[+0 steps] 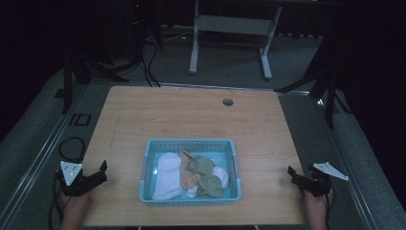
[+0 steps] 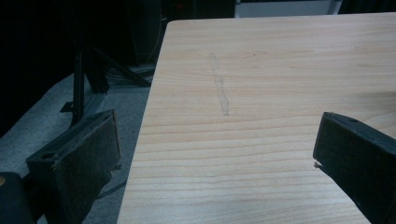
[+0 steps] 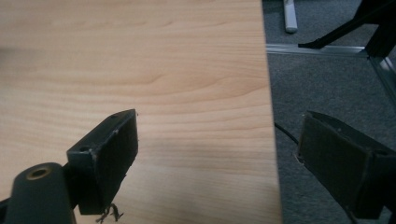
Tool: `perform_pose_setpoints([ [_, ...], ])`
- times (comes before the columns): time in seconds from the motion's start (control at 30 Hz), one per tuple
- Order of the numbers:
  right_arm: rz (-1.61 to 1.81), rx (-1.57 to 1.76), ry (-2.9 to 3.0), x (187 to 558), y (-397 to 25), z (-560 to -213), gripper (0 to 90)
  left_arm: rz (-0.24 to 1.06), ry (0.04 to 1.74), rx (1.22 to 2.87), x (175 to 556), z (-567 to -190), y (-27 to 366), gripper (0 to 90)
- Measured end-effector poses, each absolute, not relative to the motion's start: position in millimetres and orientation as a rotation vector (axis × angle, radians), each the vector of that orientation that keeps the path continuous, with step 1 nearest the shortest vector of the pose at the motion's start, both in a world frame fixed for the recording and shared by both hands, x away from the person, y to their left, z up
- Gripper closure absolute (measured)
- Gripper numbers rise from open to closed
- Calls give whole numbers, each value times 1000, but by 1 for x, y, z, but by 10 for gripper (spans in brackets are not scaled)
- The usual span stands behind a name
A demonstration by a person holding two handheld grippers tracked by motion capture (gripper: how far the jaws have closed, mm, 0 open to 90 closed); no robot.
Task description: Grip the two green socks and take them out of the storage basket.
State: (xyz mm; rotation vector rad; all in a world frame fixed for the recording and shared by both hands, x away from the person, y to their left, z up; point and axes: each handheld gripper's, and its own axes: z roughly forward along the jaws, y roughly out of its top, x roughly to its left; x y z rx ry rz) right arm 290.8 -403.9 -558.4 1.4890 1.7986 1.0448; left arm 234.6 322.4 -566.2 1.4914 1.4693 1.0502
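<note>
your left gripper [image 1: 99, 173] sits at the table's left edge, level with the near half of the basket and well apart from it. its jaws are spread wide with nothing between them. in the left gripper view [image 2: 212, 154] one jaw hangs over the grey floor [image 2: 56, 105] beside the table and the other over the wood, so the claw straddles the table's edge. a faint pale streak [image 2: 219, 86] runs along the tabletop ahead of it.

your right gripper [image 1: 296, 176] is at the table's right edge, on the opposite side of the basket and equally well apart from it. its jaws are also spread and hold nothing. in the right gripper view [image 3: 217, 149] one jaw is over the wood and the other over the carpet [image 3: 327, 88], again straddling the edge.

between the two claws, the light blue basket [image 1: 148, 163] rests on the wooden table [image 1: 191, 115], nearer your side than the far side. inside it lie a white sock [image 1: 167, 175] along its left part, tan pieces [image 1: 187, 179] in the middle, and two green pieces [image 1: 206, 175] toward the right, with more white cloth [image 1: 220, 172] beside them. beyond the basket, near the table's far edge, there is a small round hole [image 1: 228, 102].
</note>
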Motion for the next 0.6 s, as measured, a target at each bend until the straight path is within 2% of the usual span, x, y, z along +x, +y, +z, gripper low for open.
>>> perform_pose_setpoints([
  [0.6,1186,1433,2074,299,-409,-561,127,1043,1471,1506,235,-566,322,4],
])
